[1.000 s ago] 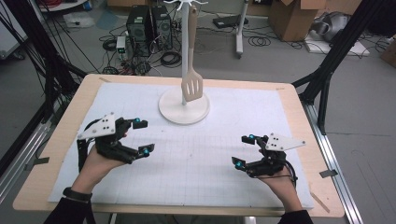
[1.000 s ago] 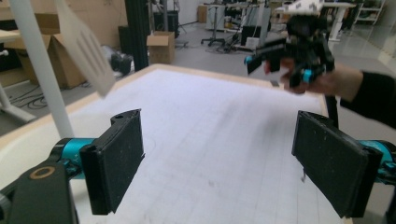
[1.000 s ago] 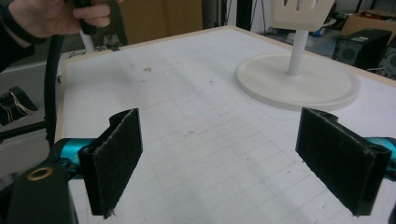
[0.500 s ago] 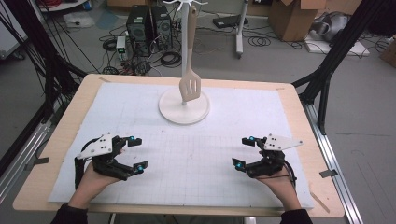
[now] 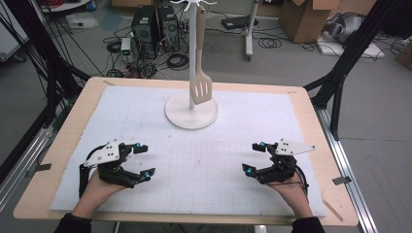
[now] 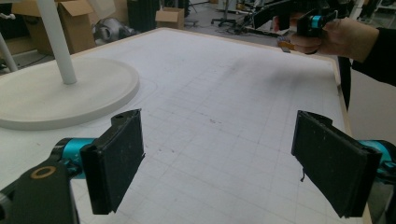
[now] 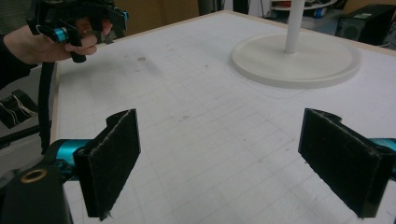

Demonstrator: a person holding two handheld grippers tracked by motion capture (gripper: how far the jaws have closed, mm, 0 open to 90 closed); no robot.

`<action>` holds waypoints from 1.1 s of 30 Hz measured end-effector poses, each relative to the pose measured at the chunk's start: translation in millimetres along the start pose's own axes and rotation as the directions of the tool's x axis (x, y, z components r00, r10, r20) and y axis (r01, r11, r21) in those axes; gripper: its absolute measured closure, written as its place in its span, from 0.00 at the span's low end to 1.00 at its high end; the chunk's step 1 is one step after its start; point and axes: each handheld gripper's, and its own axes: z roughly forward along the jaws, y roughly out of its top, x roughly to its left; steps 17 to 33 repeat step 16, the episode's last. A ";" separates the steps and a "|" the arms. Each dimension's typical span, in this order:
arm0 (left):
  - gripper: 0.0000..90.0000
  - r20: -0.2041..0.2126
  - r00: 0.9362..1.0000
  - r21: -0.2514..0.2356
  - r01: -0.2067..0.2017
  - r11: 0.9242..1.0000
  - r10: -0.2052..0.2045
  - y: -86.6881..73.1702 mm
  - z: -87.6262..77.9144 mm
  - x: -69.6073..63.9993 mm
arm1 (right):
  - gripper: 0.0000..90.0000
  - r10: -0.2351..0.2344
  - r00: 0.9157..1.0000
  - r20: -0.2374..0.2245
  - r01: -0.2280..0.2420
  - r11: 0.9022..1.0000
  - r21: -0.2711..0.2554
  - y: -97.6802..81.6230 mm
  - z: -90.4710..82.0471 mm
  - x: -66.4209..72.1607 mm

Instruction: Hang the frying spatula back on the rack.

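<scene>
Spatula hung untouched while both grippers waited wide open

Spatula (image 5: 200, 86) was the piece that mattered: a pale slotted turner, dangling blade-down from a hook near the top of the white stand (image 5: 191, 112), its blade hanging just in front of the pole and above the round base. The stand stood at the far middle of the gridded white mat (image 5: 204, 160), and everything else sat nearer to the person than it did.

Well short of the stand, to its left, the left gripper (image 5: 142, 160) rested low over the mat with its jaws spread apart and nothing between them; the left gripper view showed only bare grid between the two black pads (image 6: 116, 163). To the stand's right and equally far back from it, the right gripper (image 5: 256, 157) lay the same way, released and empty.

From where I stood, the risk looked plain. The turner hung freely on a single hook, so a gripper that nudged the blade before closing would probably have set it swinging and made a clean pinch hard. A pull sideways instead of a lift off the hook could have tipped the tall stand, since its pole was thin. A grip taken on the flat blade's edge might also have slipped. The table (image 5: 68, 145) edge was not a worry.
</scene>
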 end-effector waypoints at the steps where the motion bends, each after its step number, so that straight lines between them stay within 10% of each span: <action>1: 0.19 -0.004 1.000 0.000 -0.002 1.000 0.002 0.0 0.0 0.0 | 0.13 0.001 1.000 -0.001 -0.001 1.000 0.000 0.0 0.2 0.3; 33: 0.20 -0.009 1.000 -0.021 0.015 1.000 -0.016 -2.7 -1.4 2.3 | 0.13 0.003 1.000 -0.001 -0.003 1.000 -0.002 -0.1 1.0 -1.0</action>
